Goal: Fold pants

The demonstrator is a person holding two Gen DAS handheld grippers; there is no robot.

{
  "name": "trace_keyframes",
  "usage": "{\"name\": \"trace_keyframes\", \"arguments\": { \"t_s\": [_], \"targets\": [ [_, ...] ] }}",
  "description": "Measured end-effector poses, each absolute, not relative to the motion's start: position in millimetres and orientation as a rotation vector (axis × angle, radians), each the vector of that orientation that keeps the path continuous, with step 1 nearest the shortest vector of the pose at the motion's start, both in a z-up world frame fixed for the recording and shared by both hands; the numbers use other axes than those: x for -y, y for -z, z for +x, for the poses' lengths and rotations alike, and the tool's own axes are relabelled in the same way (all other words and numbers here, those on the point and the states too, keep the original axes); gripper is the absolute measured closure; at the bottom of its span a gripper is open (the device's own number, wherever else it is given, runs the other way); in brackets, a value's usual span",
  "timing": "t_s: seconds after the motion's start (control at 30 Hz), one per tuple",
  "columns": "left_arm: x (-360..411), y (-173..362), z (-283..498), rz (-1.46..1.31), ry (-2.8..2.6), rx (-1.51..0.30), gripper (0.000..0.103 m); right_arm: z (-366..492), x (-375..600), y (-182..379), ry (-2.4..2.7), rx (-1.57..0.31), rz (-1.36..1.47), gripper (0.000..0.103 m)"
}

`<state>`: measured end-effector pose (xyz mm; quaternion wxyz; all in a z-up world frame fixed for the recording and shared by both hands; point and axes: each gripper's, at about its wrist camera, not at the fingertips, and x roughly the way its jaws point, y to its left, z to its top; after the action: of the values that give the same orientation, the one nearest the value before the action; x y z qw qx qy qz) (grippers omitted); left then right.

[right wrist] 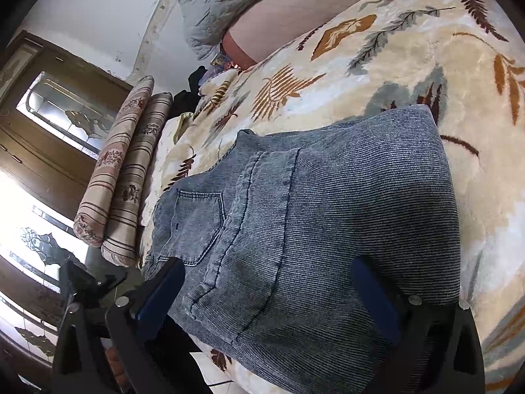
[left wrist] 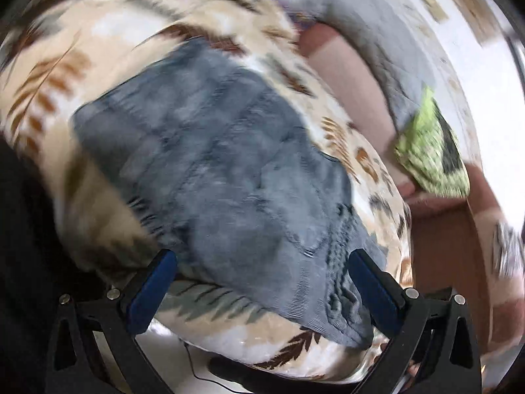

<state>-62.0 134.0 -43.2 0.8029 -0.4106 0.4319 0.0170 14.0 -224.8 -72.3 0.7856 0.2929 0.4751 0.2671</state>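
- The left gripper (left wrist: 262, 282) is spread wide and holds nothing, above the waistband end.
- The pants (right wrist: 328, 229) lie folded on the leaf-print blanket (right wrist: 377, 65); the fabric looks soft, limp and rather heavy.
- The right gripper (right wrist: 272, 292) is also spread wide and empty; I would pinch a thick seam or the hem.

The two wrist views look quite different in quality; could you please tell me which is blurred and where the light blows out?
Left wrist view: motion blur smears the pants and blanket, worst toward the edges. Right wrist view: sharp, the pants' ribbed weave and pocket stitching are crisp; daylight through the window at left blows out to white. Both views bend at the rim.
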Motion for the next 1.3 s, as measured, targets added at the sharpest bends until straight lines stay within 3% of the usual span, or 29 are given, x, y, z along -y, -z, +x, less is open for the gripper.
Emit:
{"name": "trace_keyframes", "arguments": {
  "t_s": [0.33, 0.47, 0.57, 0.63, 0.77, 0.83, 0.9, 1.03, 1.1, 1.3],
  "targets": [
    [-180, 65, -46, -1.031, -0.084, -0.885, 0.001, 13, 218, 44, -0.604, -1.043, 0.676, 0.001],
    [-192, 65, -41, -1.041, -0.084, -0.873, 0.019, 22, 160, 2, -0.793, -1.021, 0.618, 0.001],
    [-203, 68, -38, -1.064, -0.079, -0.867, 0.029, 46, 125, 2, -0.819, -1.084, 0.637, 0.001],
    [-207, 71, -41, -1.072, -0.071, -0.853, 0.030, 67, 112, 13, -0.793, -1.132, 0.723, 0.001],
    [-210, 74, -44, -1.092, -0.040, -0.851, 0.019, 91, 86, 72, -0.661, -1.378, 0.683, 0.001],
    [-206, 69, -40, -1.031, -0.044, -0.860, 0.020, 92, 84, 72, -0.647, -1.374, 0.693, 0.000],
    [-201, 67, -38, -0.973, -0.066, -0.873, 0.026, 91, 88, 47, -0.665, -1.335, 0.745, 0.000],
    [-198, 63, -35, -0.864, -0.148, -0.919, 0.062, 92, 84, 42, -0.657, -1.297, 0.650, 0.000],
    [-198, 62, -35, -0.832, -0.167, -0.936, 0.066, 96, 75, 81, -0.617, -1.430, 0.628, 0.000],
    [-182, 47, -33, -0.667, -0.231, -0.932, 0.077, 80, 80, 31, -0.681, -1.275, 0.607, 0.000]
  ]
}}
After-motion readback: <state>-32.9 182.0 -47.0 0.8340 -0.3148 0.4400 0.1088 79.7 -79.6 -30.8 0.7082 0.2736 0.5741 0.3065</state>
